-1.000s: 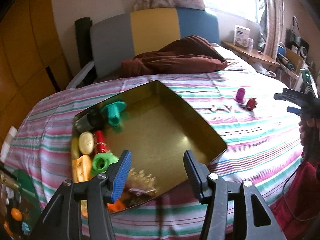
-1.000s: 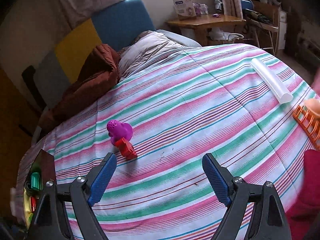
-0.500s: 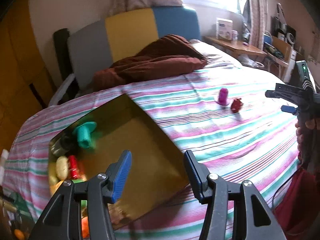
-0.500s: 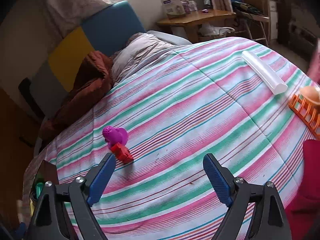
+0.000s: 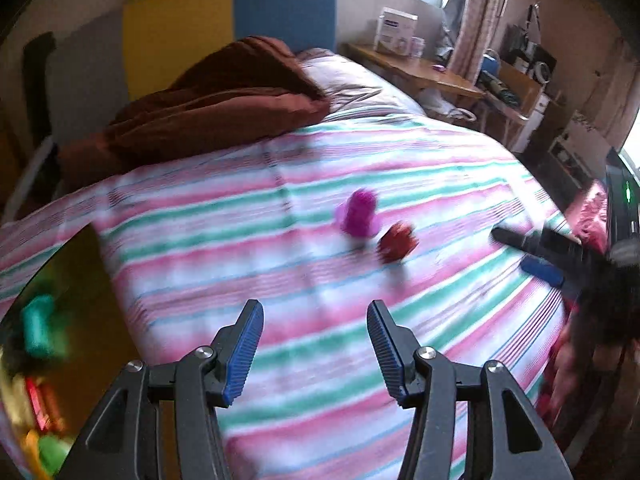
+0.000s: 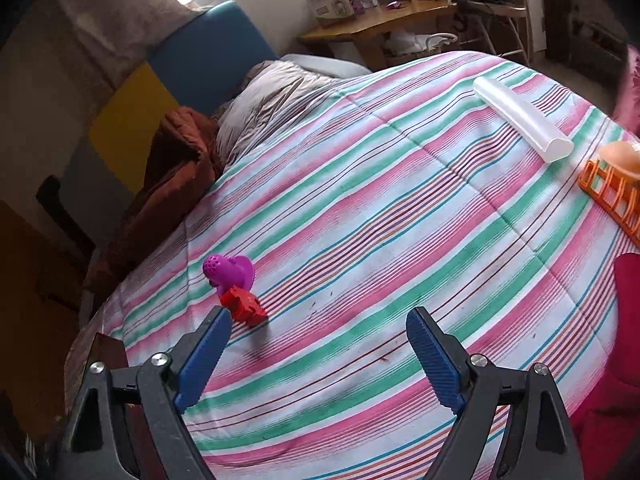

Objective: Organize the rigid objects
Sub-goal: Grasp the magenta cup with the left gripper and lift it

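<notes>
Nearest us, the left gripper point(image 5: 316, 346) hangs over the striped bed point(image 5: 280, 280) with its fingers spread and nothing between them. The right gripper point(image 6: 318, 354) is likewise released, fingers wide apart. Just past its left finger point(image 6: 204, 356) lies a red toy point(image 6: 244, 308), touching a purple toy point(image 6: 230, 271) behind it, both toward the bed's left side. At the bed's left edge we see a gold tray point(image 5: 84, 320), cut off and blurred, its coloured contents hard to identify. Toward the right edge lie a clear tube point(image 6: 520, 118) and a partly cropped orange rack point(image 6: 610, 196). A brown pillow point(image 5: 208, 104) sits at the head.
</notes>
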A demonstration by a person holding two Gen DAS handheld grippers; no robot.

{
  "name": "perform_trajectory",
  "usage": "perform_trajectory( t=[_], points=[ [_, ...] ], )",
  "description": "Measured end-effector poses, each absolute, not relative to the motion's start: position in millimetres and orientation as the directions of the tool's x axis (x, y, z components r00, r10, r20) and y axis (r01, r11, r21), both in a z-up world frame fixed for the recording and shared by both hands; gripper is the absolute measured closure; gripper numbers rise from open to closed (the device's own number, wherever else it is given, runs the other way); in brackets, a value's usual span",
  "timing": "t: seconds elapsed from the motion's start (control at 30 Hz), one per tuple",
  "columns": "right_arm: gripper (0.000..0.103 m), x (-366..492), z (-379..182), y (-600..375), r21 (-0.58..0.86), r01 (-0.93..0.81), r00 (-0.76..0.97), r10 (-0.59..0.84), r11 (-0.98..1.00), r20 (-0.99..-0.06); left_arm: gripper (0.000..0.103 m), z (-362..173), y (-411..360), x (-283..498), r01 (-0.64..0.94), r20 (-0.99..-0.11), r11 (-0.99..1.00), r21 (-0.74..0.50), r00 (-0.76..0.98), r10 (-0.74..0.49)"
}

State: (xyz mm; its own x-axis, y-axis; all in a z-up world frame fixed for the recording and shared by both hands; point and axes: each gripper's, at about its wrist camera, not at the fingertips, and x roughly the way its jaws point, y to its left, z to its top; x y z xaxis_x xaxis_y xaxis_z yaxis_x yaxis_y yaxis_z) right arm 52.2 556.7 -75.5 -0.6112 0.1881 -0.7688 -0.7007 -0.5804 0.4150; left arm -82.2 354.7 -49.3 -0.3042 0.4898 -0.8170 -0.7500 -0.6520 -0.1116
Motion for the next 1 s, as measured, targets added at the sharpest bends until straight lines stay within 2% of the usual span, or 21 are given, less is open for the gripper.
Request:
perform_trajectory(
  t=[0.27, 0.57, 0.63, 0.67, 0.83, 1.0],
  points=[
    [0.013, 44.3, -82.9, 552.2, 0.386, -0.702, -0.580, 0.166, -0.598, -0.798, 0.048, -52.5, 441.8, -104.5, -0.799, -0.796, -0.596, -0.086, -0.304, 0.523],
    [0.013, 43.6, -91.8, 554.5, 0.389, -0.711, -0.558, 0.133, -0.585, -0.819, 0.048, -94.5, 498.2, -128.6, -0.813, -0.848, -0.580, -0.050, -0.273, 0.455],
    [0.013, 42.6, -92.4, 554.4, 0.385, -0.710, -0.554, 0.130, -0.589, -0.822, 0.069, -109.8, 503.4, -135.6, -0.810, -0.863, -0.583, -0.056, -0.254, 0.437],
    [0.013, 42.5, -92.5, 554.1, 0.381, -0.710, -0.552, 0.131, -0.592, -0.823, 0.072, -114.7, 503.5, -137.7, -0.810, -0.870, -0.584, -0.062, -0.242, 0.429],
    [0.013, 41.2, -92.4, 554.0, 0.369, -0.712, -0.548, 0.142, -0.598, -0.825, 0.072, -111.8, 478.0, -139.7, -0.795, -0.848, -0.593, -0.130, -0.221, 0.482],
    [0.013, 39.5, -93.1, 553.0, 0.361, -0.712, -0.542, 0.144, -0.603, -0.828, 0.072, -87.8, 435.7, -129.2, -0.781, -0.820, -0.611, -0.131, -0.261, 0.510]
  ],
)
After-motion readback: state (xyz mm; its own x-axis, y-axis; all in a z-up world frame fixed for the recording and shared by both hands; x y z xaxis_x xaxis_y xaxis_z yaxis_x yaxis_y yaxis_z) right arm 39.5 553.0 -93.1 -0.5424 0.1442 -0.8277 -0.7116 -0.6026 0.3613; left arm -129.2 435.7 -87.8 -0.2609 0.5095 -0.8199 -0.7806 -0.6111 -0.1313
